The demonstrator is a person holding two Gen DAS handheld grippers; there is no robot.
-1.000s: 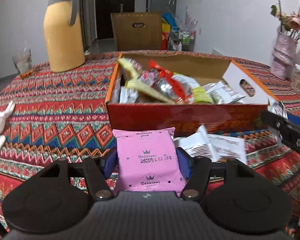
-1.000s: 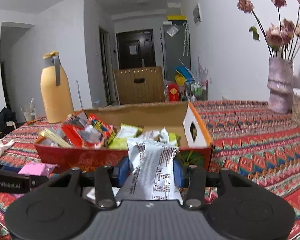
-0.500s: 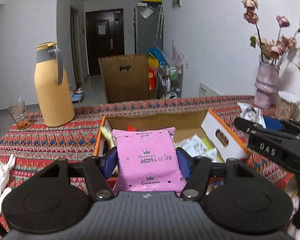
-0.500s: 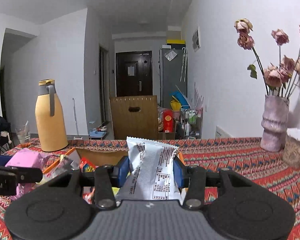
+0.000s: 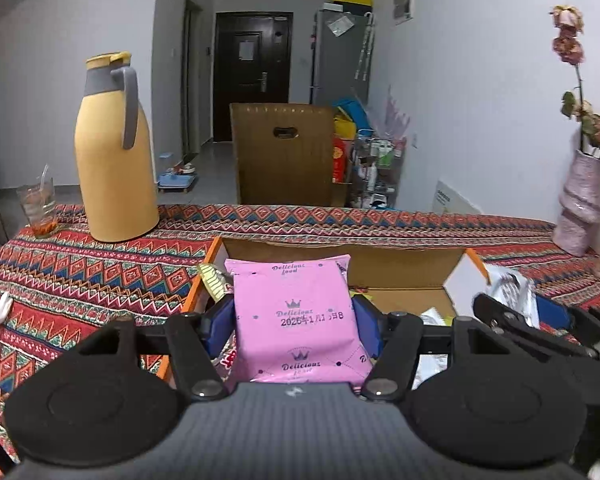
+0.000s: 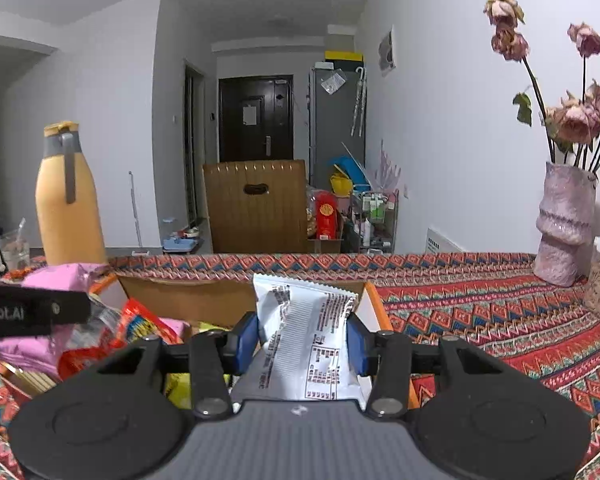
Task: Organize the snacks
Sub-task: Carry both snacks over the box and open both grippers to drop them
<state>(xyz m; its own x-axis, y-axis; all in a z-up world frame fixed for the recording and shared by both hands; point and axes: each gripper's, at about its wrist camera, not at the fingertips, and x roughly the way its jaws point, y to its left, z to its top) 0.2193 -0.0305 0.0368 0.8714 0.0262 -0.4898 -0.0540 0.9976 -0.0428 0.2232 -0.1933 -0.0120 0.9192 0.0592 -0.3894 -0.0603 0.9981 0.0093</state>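
The left gripper (image 5: 294,322) has its jaws clenched on a pink snack packet (image 5: 298,316), held upright above the near left part of the open cardboard box (image 5: 380,258). The right gripper (image 6: 302,344) grasps a white snack packet (image 6: 308,340) the same way, over the box's right end. Neither packet is in the box yet. The box on the patterned desk (image 6: 480,312) already carries a heap of red, yellow and green wrappers (image 6: 140,326), so much of the sorting looks done. What remains, by my reading, is dropping these two; whether more snacks lie on the desk cannot be told.
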